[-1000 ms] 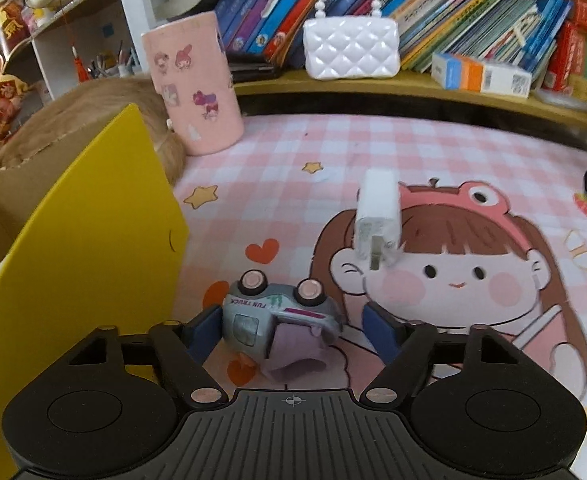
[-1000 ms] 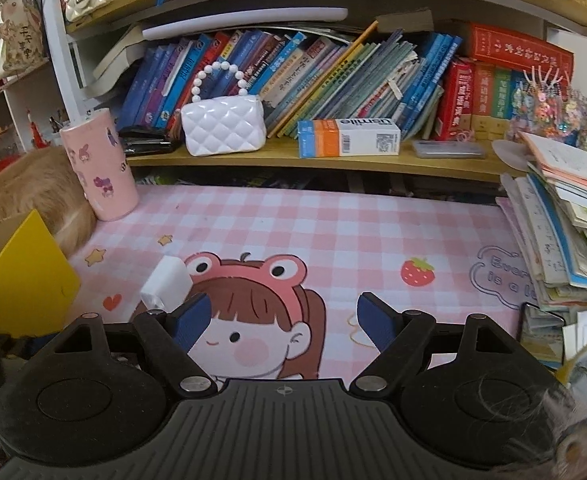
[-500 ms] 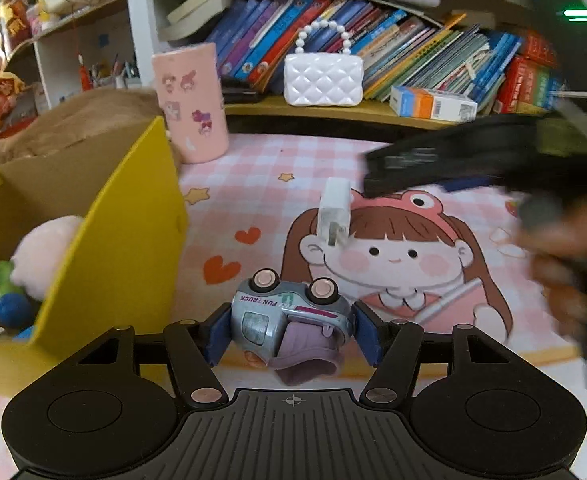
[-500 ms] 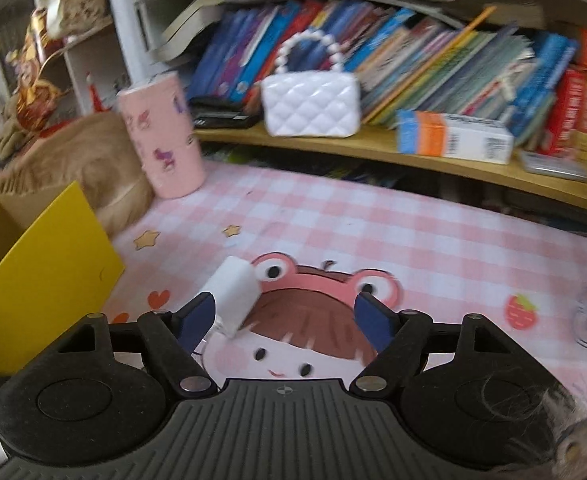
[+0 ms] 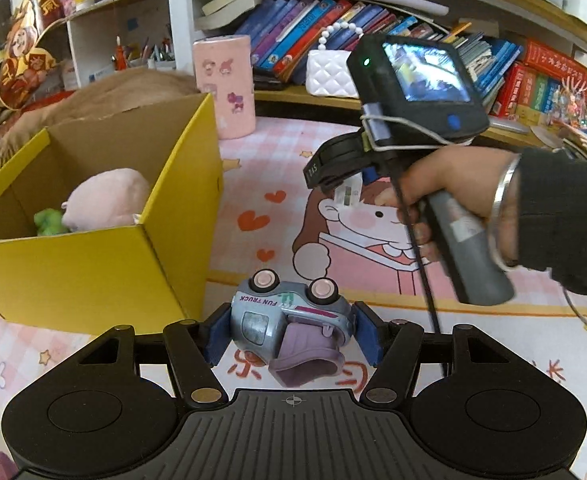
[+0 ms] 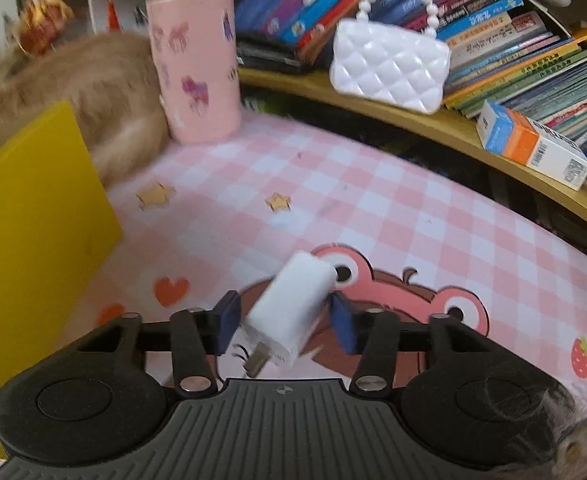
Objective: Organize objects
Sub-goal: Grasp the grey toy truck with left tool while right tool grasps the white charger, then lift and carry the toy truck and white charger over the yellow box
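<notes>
Left claw grips the toy car, wheels up, just beside the yellow box. Right claw brackets the white charger above the counter; whether its pads press it is unclear.

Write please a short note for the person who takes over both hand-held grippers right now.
Left hand-held gripper: shut on the toy truck, held beside the yellow box.
Right hand-held gripper: around the white charger on the pink mat; the view is blurred, so a firm grip cannot be confirmed.
Done: a pink plush and a green toy lie in the box.
Left: put the truck into the box, then secure the charger and put it away.
</notes>
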Action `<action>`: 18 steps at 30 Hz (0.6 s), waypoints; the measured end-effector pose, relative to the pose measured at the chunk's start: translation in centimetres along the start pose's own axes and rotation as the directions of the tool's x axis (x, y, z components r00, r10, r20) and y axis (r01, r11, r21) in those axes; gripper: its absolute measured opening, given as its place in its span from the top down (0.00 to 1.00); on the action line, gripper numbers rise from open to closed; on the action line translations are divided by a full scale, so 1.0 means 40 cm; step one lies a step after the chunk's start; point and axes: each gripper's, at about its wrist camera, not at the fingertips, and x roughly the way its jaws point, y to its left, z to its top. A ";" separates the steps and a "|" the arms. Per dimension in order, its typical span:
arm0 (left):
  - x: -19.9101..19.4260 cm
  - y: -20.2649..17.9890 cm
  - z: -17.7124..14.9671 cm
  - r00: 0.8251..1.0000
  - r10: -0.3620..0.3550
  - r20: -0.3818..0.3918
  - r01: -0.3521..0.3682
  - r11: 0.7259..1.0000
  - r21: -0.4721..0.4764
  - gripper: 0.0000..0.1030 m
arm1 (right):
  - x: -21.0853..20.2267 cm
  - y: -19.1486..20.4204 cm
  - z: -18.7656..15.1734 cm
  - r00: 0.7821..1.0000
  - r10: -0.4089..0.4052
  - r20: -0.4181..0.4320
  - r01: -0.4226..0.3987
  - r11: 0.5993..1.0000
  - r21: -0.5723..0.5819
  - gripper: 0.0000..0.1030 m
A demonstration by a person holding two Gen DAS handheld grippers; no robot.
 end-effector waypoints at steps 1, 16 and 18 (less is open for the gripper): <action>-0.007 0.001 -0.002 1.000 -0.001 0.005 0.001 1.000 0.003 0.39 | -0.003 -0.002 -0.003 1.000 -0.001 0.004 0.001 1.000 0.006 0.63; -0.064 0.051 -0.041 0.999 -0.029 0.043 0.029 1.000 0.006 0.39 | -0.250 -0.032 -0.116 0.997 0.012 0.076 -0.016 0.998 0.057 0.76; -0.073 0.061 -0.048 0.998 -0.046 0.046 0.046 0.999 -0.001 0.39 | -0.299 -0.028 -0.145 0.996 -0.006 0.093 0.002 0.999 0.048 0.76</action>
